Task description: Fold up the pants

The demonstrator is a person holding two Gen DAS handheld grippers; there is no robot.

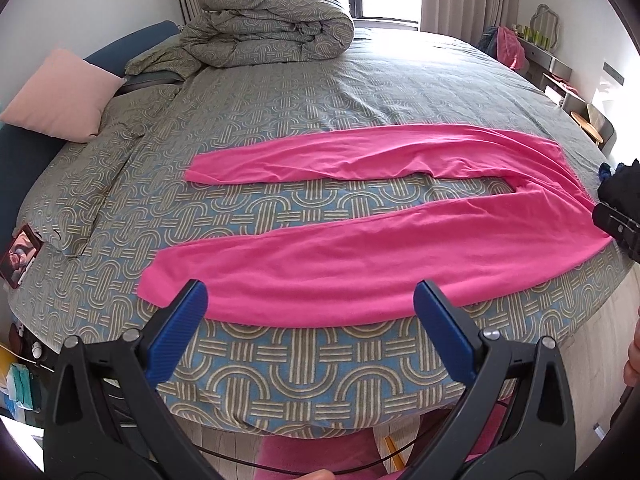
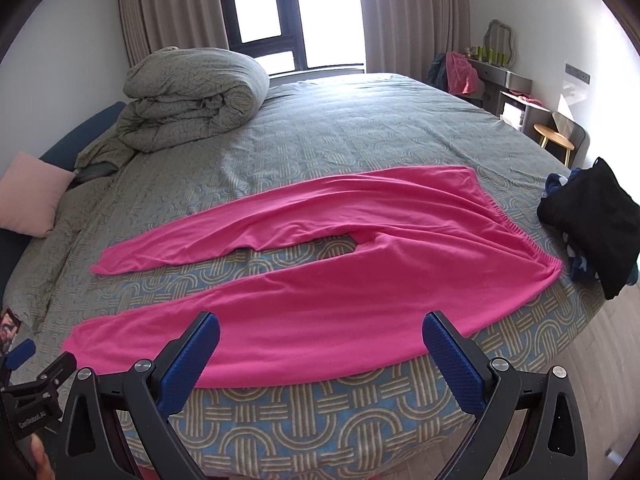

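Note:
Bright pink pants (image 1: 360,248) lie spread flat on the bed near its front edge, legs apart and pointing left, waistband at the right. The right wrist view shows the same pants (image 2: 340,280) with the gathered waistband (image 2: 516,232) at the right. My left gripper (image 1: 310,296) is open, its blue pads hovering just in front of the near leg's lower edge, holding nothing. My right gripper (image 2: 320,328) is open too, over the near leg's front edge, empty. A bit of the right gripper's body (image 1: 618,224) shows at the left wrist view's right edge.
The patterned bedspread (image 1: 320,92) covers the whole bed. A rolled duvet (image 1: 272,20) sits at the far left, with a pink pillow (image 1: 60,96) beside it. Dark folded clothes (image 2: 596,224) lie at the bed's right edge. Dresser and stool (image 2: 554,136) stand at the right wall.

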